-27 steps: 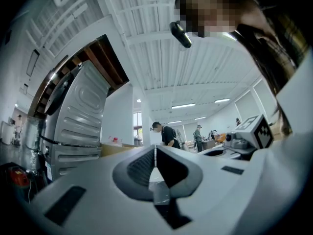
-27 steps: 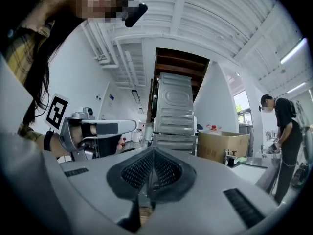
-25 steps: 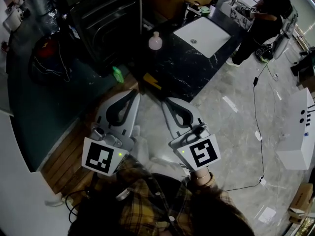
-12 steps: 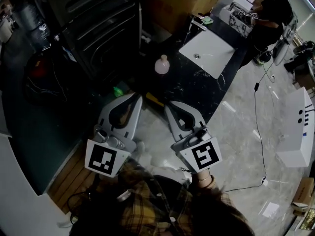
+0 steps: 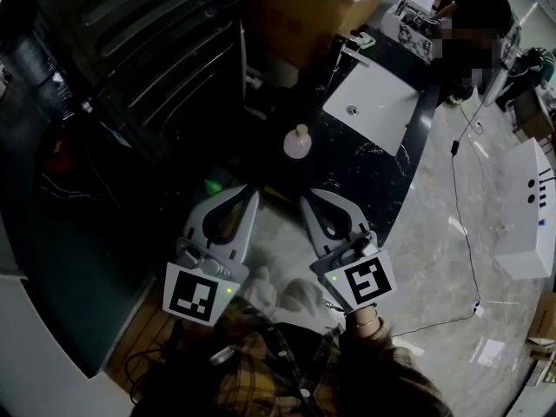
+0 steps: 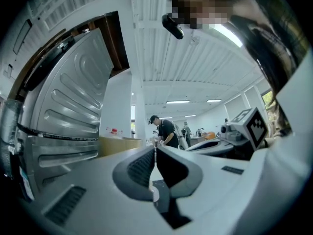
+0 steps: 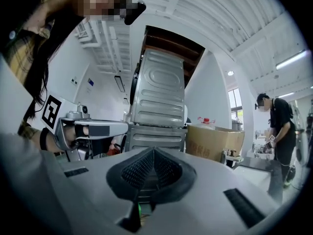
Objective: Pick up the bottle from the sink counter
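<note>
Bottle (image 5: 297,142) upright on sink counter (image 5: 369,170), apart from both claws. Left gripper (image 5: 250,196) & right gripper (image 5: 307,201) clenched tight, nothing btwn jaws.

A dark ribbed metal panel (image 5: 165,50) fills the upper left of my head view. Just right of it, at top centre, stands an open cardboard box (image 5: 313,11). In the upper right corner is a person in dark clothes (image 5: 482,3). A thin cable (image 5: 467,237) trails down the right side of the pale marbled floor (image 5: 434,302), near a white unit (image 5: 530,220) at the right edge. Left of centre a small green thing (image 5: 213,185) glows — I cannot tell what it is.
</note>
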### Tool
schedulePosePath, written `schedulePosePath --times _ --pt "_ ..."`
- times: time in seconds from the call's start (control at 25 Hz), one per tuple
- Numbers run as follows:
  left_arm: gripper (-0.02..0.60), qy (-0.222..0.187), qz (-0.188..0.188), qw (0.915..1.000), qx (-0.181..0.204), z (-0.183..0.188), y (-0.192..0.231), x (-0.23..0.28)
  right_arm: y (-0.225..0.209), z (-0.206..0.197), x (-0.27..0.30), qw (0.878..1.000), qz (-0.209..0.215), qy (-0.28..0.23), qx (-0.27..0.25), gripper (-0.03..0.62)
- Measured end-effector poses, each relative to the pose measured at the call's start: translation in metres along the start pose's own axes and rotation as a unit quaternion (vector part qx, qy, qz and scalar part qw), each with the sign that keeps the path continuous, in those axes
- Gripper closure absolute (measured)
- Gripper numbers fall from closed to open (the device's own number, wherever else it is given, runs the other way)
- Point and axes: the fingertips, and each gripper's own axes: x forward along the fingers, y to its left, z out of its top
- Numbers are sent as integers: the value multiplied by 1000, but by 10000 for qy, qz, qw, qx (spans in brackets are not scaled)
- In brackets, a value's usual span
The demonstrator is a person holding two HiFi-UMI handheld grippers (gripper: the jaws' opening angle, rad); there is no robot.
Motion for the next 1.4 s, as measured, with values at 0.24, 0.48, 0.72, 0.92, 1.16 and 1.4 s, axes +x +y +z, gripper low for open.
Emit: schedulePosePath --times 0.24,0.48,0.72,0.92,1.16,1.4 --pt "557 242 -28 9991 -344 -27 11 12 -10 -21 19 9994 -15 305 134 577" --pt "557 443 56 9974 -573 -49 25 45 -35 -36 44 9982 144 524 245 577" --pt "557 370 143 9982 -451 -41 42 107 -90 -32 75 9985 283 457 123 577" --pt "557 239 131 9993 -261 -29 45 153 -132 -25 84 9990 285 332 95 577" --pt "557 105 56 9999 -98 -14 39 189 -165 -13 87 9996 270 66 21 577" --pt "557 112 12 9999 -112 -12 30 206 -179 -13 83 9995 310 45 3 577"
